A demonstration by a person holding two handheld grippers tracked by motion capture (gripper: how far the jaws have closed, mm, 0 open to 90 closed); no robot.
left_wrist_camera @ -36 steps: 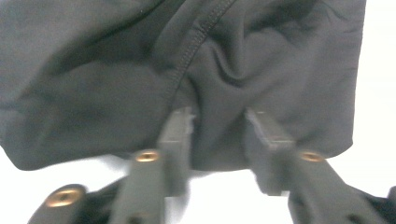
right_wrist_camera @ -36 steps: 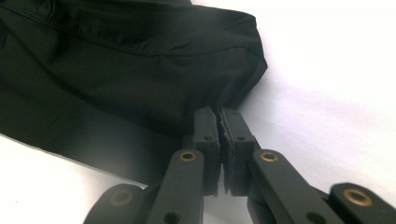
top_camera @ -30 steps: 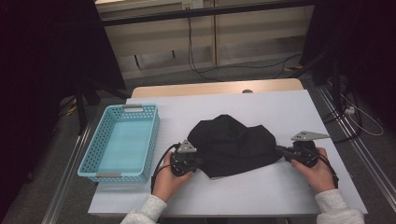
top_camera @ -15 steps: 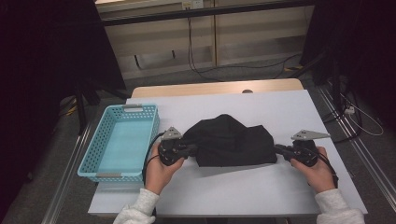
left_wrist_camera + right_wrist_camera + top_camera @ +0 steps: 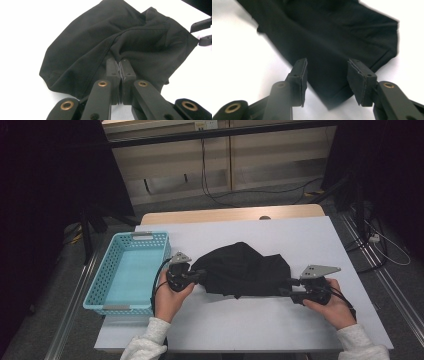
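Folding or repositioning black garment (image 5: 243, 269) at mid-table, judged from current hold. Garment lying bunched on white table (image 5: 260, 330), between both hands, just right of blue basket (image 5: 129, 270).

Left gripper (image 5: 121, 65): jaws pressed together on a gathered fold along a stitched seam; cloth pulled up into a ridge toward the pads. Seen from above at garment's left edge (image 5: 192, 276).

Right gripper (image 5: 327, 72): jaws have just been opening, now standing apart around the hemmed corner of garment, pads not pressing; cloth lying on the table between them. Seen from above at garment's right end (image 5: 289, 289). Corner looks released.

Step in hand, as judged: one end let go, other end held and lifted. Next move likely calls for drawing left-held fold over or toward basket, or re-gripping at right; right jaws need backing off clear of hem first to avoid dragging it.

Edges and room: near table edge close under both wrists; broad bare surface beyond garment toward far edge; open strip right of right hand. Basket wall just beside left gripper, so little room leftward at table level.
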